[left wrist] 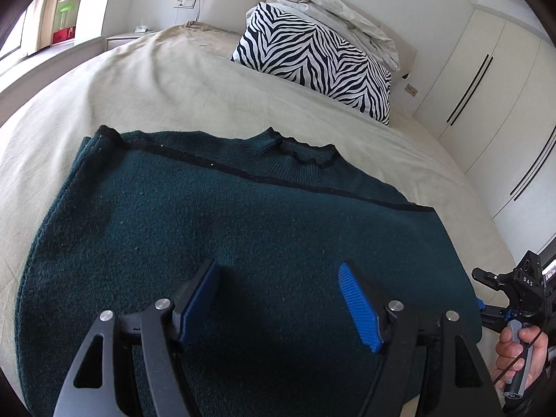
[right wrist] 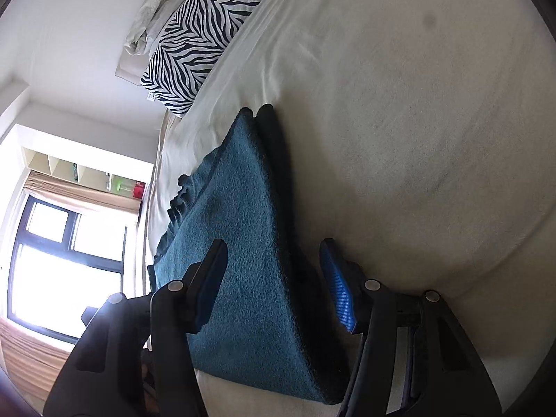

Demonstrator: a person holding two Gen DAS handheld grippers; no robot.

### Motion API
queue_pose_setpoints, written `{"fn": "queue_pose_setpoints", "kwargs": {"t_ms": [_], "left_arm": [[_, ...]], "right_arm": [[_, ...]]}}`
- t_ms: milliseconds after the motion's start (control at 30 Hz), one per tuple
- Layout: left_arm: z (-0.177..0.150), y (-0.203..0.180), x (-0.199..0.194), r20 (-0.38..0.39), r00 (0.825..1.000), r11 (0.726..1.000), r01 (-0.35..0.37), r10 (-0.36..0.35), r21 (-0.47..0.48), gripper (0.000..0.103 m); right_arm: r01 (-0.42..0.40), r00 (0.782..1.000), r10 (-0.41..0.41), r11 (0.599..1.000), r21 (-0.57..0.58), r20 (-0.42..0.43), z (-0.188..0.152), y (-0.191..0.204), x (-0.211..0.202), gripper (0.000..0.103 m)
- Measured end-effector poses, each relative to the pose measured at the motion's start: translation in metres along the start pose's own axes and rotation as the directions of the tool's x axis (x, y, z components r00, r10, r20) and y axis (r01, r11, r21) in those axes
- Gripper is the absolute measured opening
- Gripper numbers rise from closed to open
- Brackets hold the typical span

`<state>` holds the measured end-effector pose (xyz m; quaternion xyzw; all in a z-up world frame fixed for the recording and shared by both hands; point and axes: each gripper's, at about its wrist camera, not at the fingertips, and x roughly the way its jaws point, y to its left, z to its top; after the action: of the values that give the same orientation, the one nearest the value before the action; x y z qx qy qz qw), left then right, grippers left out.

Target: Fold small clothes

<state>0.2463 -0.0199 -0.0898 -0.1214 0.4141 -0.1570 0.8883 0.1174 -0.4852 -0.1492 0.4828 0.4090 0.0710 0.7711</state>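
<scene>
A dark teal knit sweater (left wrist: 243,215) lies folded flat on the beige bed sheet (left wrist: 156,80), its ribbed collar pointing toward the pillows. My left gripper (left wrist: 276,267) hovers over the sweater's near part, open, its blue pads wide apart with nothing pinched. At the right edge of the left wrist view, a hand (left wrist: 517,347) holds my right gripper (left wrist: 483,293) beside the sweater's side edge. In the right wrist view the sweater (right wrist: 243,208) runs up between the fingers of the right gripper (right wrist: 274,243). It stands open astride that folded edge, with no pad seen pressing the cloth.
A zebra-print pillow (left wrist: 312,59) leans at the head of the bed with a crumpled pale duvet (left wrist: 333,3) on top. White wardrobe doors (left wrist: 486,87) stand along the right. A bright window (right wrist: 62,253) and shelves are on the far side.
</scene>
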Motion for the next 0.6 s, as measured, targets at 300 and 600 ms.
{"fn": "queue_pose_setpoints", "kwargs": {"t_ms": [300, 600], "left_arm": [[0.001, 0.005, -0.001, 0.003, 0.999, 0.998, 0.048, -0.048, -0.038, 0.073], [0.0, 0.014, -0.002, 0.002, 0.996, 0.994, 0.093, -0.093, -0.063, 0.073]], "right_arm": [[-0.035, 0.994, 0.038, 0.999, 0.03, -0.106, 0.006, 0.016, 0.031, 0.039], [0.057, 0.994, -0.058, 0.998, -0.017, -0.089, 0.006, 0.026, 0.046, 0.015]]}}
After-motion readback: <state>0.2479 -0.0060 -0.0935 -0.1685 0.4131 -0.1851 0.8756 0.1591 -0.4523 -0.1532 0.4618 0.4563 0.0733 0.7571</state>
